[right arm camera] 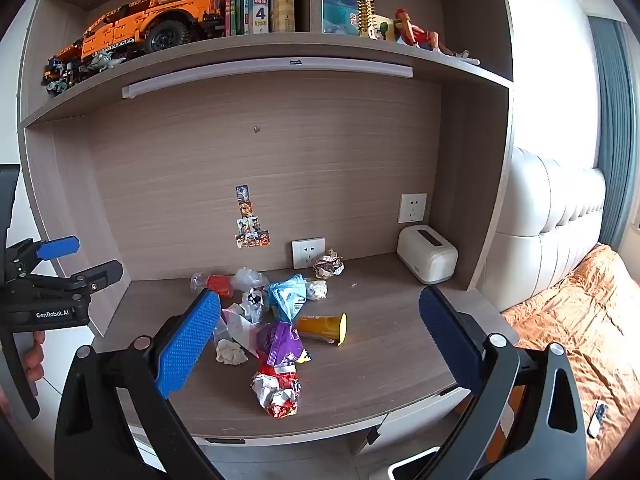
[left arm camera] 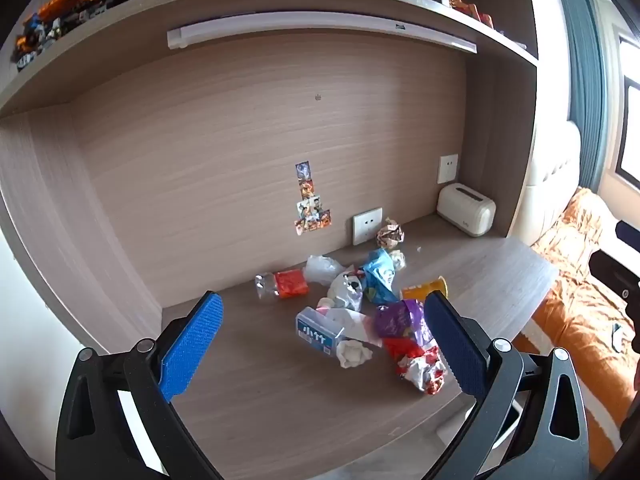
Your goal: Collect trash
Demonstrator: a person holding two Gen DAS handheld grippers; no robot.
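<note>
Now we are just getting started on the trash pile (right arm camera: 276, 320), and nothing is picked up yet. We are holding our left gripper (left arm camera: 324, 344) and our right gripper (right arm camera: 320, 340) above the front of the desk (right arm camera: 380, 372), both with claws spread wide and nothing in them.

We are using the white wall socket (right arm camera: 308, 253) as our marker. All the trash is lying on the desk in front of it. A crumpled paper ball (right arm camera: 328, 264) is sitting just beside the socket. Nearer to us, a soft blue bag (right arm camera: 288, 296) and a shiny purple wrapper (right arm camera: 280, 340) are lying in the pile. A round yellow cup (right arm camera: 324, 328) is lying on its side next to them. The red and silver foil wad (right arm camera: 278, 394) is lying farthest from the socket, closest to us.

We think the foil wad is the easy first grab. It is crinkly and squashy, so we are needing to lower one claw around it and squeeze gently.
</note>
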